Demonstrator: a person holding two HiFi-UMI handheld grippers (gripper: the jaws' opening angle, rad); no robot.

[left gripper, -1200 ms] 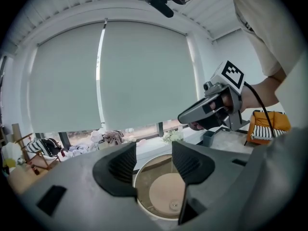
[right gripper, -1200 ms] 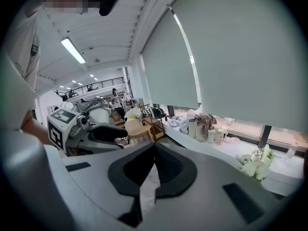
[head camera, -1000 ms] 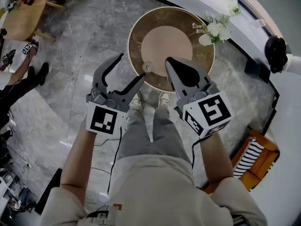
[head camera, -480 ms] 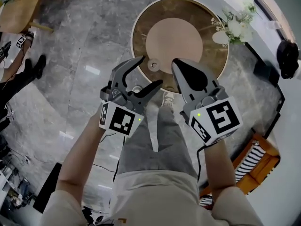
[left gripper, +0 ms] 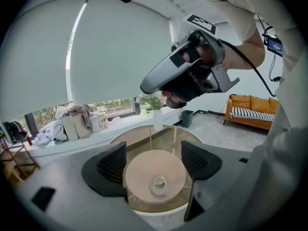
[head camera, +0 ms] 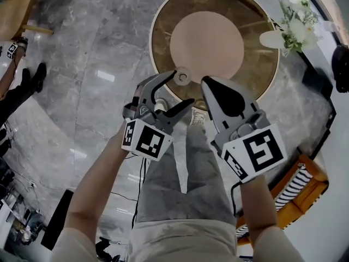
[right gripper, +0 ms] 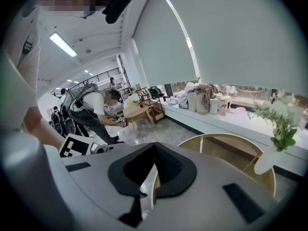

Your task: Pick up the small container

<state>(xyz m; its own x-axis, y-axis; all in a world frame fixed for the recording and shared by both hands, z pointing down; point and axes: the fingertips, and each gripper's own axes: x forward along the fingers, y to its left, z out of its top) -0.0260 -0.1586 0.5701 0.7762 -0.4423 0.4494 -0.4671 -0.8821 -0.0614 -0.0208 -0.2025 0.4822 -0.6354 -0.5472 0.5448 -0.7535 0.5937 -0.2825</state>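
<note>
The small container (head camera: pixel 182 77) is a clear little jar at the near edge of the round brown table (head camera: pixel 161 21), which has a beige disc in its middle. My left gripper (head camera: pixel 182 88) hovers just short of the jar and its jaws are opening, with nothing between them. In the left gripper view the jar (left gripper: pixel 159 183) stands ahead on the disc, framed by the two pads of the left gripper (left gripper: pixel 155 163). My right gripper (head camera: pixel 209 84) is shut and empty, beside the jar on its right. The right gripper view shows the right gripper (right gripper: pixel 154 150) with its jaws together.
A white vase of flowers (head camera: pixel 292 23) stands on the table's far right rim. An orange sofa with a striped cushion (head camera: pixel 299 183) is at the lower right. A wooden side table (head camera: pixel 16 10) and a person's legs (head camera: pixel 19 89) are at the left. Bags line the window sill (left gripper: pixel 77 121).
Both grippers have moved forward towards the table's near edge, and the jar now lies close to the left gripper's tips. The left jaws have spread wider. The right jaws stay together.
</note>
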